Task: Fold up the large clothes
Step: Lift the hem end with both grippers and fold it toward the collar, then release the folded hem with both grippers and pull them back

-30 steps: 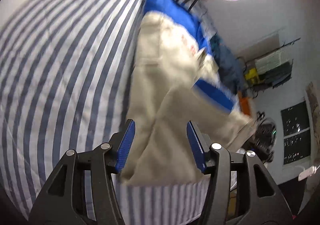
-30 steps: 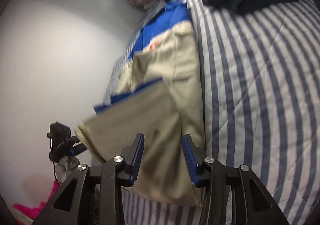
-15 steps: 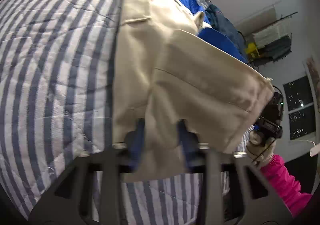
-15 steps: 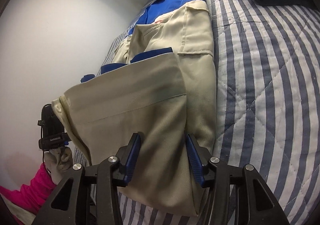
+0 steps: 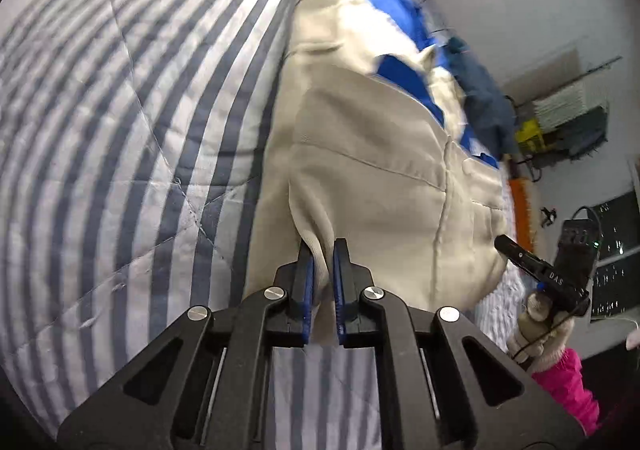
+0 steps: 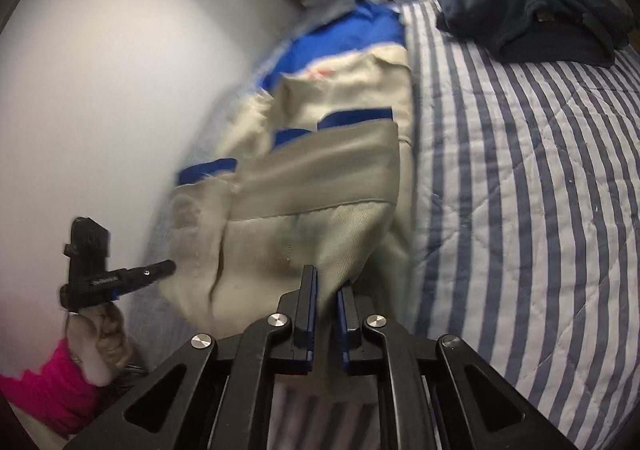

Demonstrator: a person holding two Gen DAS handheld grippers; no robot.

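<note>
Both sets of jaws have just been closing, so where the cloth sat loose between wide blue pads a second ago, each one now has a bunch of hem pinched tight. Biggest thing in view is the striped bed (image 5: 120, 137), and the beige-and-blue garment (image 5: 372, 169) lies along it, running from the near edge off to the far end, already folded over once by the look of it. A dark blue pile of clothes (image 6: 532, 9) sits far right on the bed, well apart.

My left hand-held gripper (image 5: 323, 282) holds the near hem, and my right hand-held gripper (image 6: 327, 310) holds another spot on that same edge.

To do this fold well I'd lift both corners together, keep the edge taut between them, and carry it evenly toward the far end so nothing bunches.

Writing: I can just make out something like "DAS" on the other gripper's body in the left view; too blurry to trust.
</note>
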